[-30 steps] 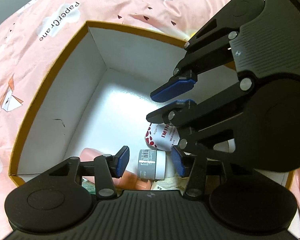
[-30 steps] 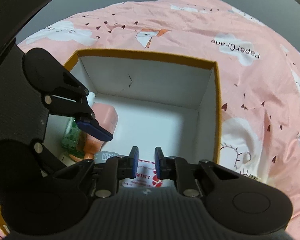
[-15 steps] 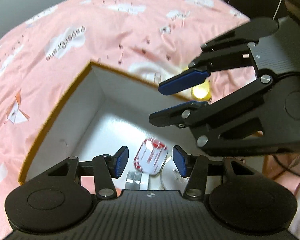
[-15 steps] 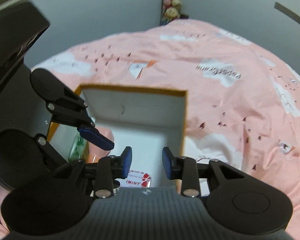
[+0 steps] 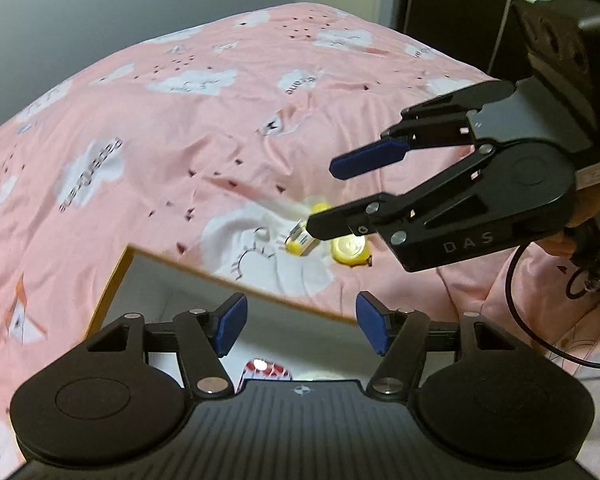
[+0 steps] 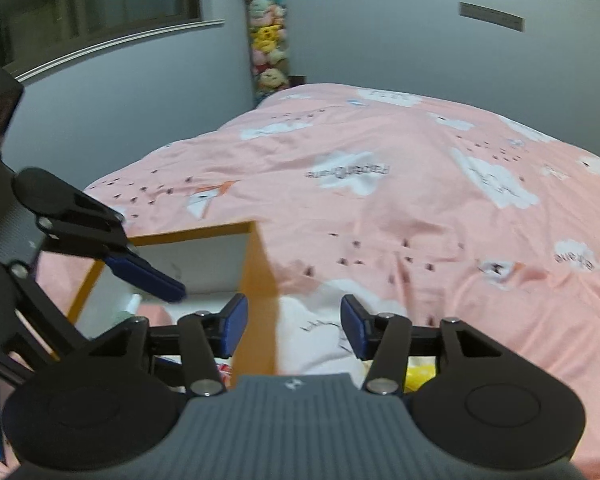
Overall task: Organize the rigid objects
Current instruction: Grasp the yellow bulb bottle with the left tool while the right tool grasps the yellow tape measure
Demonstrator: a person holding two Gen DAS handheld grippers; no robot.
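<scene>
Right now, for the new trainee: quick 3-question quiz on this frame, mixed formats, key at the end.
1. True or false: the right gripper is shut on a yellow item.
2. Multiple choice: where do the yellow items lie? A) inside the cardboard box B) on the pink bedsheet beyond the box C) between the left gripper's fingers.
3. Fill in: the left gripper hangs over the ____ with its jaws apart.

Key: 1 false, its jaws are spread and hold nothing. 2 B. 3 cardboard box.
</scene>
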